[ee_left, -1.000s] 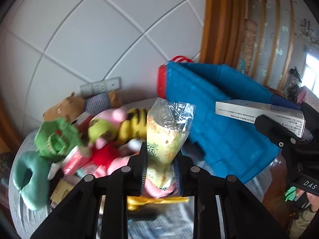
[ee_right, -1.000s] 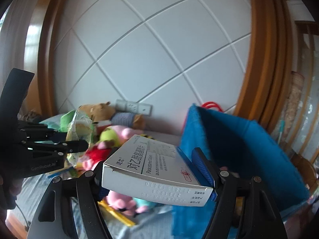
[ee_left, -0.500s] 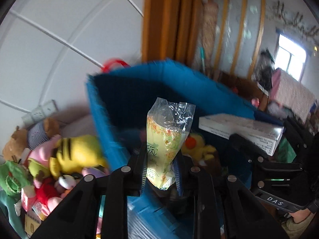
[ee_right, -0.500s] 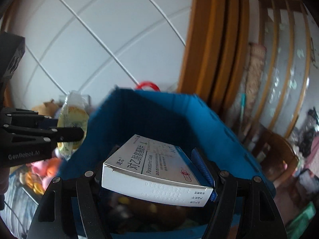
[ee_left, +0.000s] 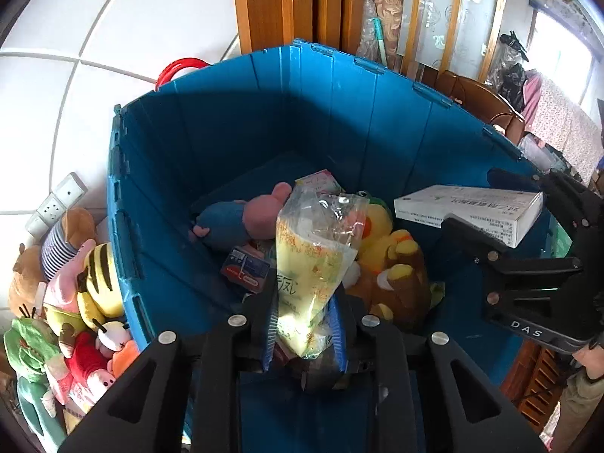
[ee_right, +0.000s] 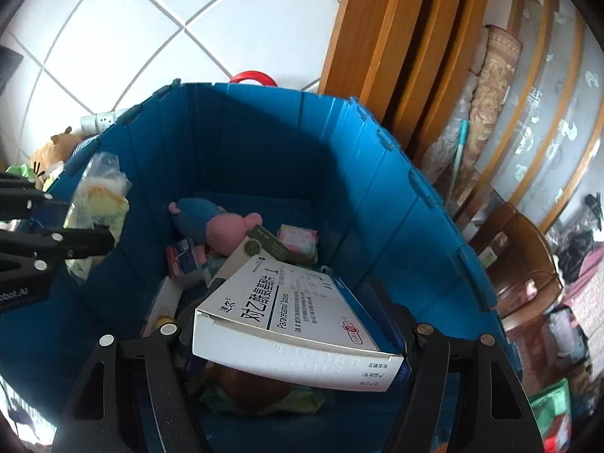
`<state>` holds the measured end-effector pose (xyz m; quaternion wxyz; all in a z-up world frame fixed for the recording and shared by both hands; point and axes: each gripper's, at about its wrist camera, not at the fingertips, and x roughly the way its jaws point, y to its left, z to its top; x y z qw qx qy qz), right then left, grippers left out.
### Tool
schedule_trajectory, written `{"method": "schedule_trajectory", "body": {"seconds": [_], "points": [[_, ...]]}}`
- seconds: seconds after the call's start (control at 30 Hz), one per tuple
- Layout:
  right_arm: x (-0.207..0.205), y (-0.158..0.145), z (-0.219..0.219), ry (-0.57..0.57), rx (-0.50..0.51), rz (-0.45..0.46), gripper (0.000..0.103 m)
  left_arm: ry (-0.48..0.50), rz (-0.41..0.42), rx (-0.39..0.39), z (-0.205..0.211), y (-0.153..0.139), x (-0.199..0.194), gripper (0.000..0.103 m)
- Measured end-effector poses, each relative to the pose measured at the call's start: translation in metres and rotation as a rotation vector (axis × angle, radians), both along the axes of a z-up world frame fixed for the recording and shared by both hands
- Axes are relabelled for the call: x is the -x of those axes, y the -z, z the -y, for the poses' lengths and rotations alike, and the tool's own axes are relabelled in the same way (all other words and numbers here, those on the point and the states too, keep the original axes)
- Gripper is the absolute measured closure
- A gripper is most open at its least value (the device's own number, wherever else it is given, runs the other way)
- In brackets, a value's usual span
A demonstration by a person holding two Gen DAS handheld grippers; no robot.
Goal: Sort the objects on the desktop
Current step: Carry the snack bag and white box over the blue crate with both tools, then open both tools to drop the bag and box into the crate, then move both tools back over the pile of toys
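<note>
The white medicine box (ee_right: 294, 324) clamped in the right tool (ee_right: 294, 339) reads "Paracetamol Tablets" under large black Chinese characters, with embossed digits along its near edge; it hangs over the open blue bin (ee_right: 377, 196). The right tool's body, seen from the left wrist at 3 o'clock, carries the letters "DAS", and the left tool's body in the right wrist view shows "...bot.AI". The left tool (ee_left: 304, 324) is closed on a clear snack bag (ee_left: 313, 256) with yellow contents and a green Chinese character, held upright above the bin. Inside lie a blue-and-pink plush (ee_left: 241, 221), a yellow duck plush (ee_left: 381, 238) and small printed packets. At 9 o'clock outside the bin, plush toys (ee_left: 87, 279) are piled beneath a white tiled wall (ee_left: 75, 37) with a socket strip (ee_left: 56, 204). Wooden door frames (ee_right: 396, 45) rise behind the bin at 12 o'clock.
</note>
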<state>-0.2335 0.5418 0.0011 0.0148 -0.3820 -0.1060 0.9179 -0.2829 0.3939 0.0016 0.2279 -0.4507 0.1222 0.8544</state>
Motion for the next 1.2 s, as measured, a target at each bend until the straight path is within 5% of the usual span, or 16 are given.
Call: {"method": "schedule_trajectory", "body": {"seconds": [0.03, 0.1, 0.17, 0.43, 0.87, 1.2], "points": [[0.001, 0.001, 0.000, 0.000, 0.001, 0.003, 0.031, -0.001, 0.000, 0.001, 0.000, 0.000, -0.001, 0.069], [0.003, 0.002, 0.000, 0.001, 0.008, 0.004, 0.030, -0.003, 0.000, 0.004, 0.001, -0.001, -0.004, 0.043], [0.005, 0.002, -0.001, 0.011, 0.020, 0.003, 0.024, -0.008, -0.009, 0.005, 0.003, -0.003, -0.005, 0.028], [-0.002, -0.005, 0.007, 0.035, -0.009, -0.010, 0.003, 0.006, -0.052, -0.022, 0.018, -0.019, -0.027, 0.027], [-0.044, -0.032, 0.027, 0.043, -0.030, -0.081, 0.001, 0.014, -0.145, -0.056, 0.046, -0.047, -0.076, 0.027], [-0.068, -0.040, 0.063, -0.005, -0.005, -0.118, 0.001, -0.066, -0.189, -0.055, 0.093, -0.045, -0.102, 0.027]]}}
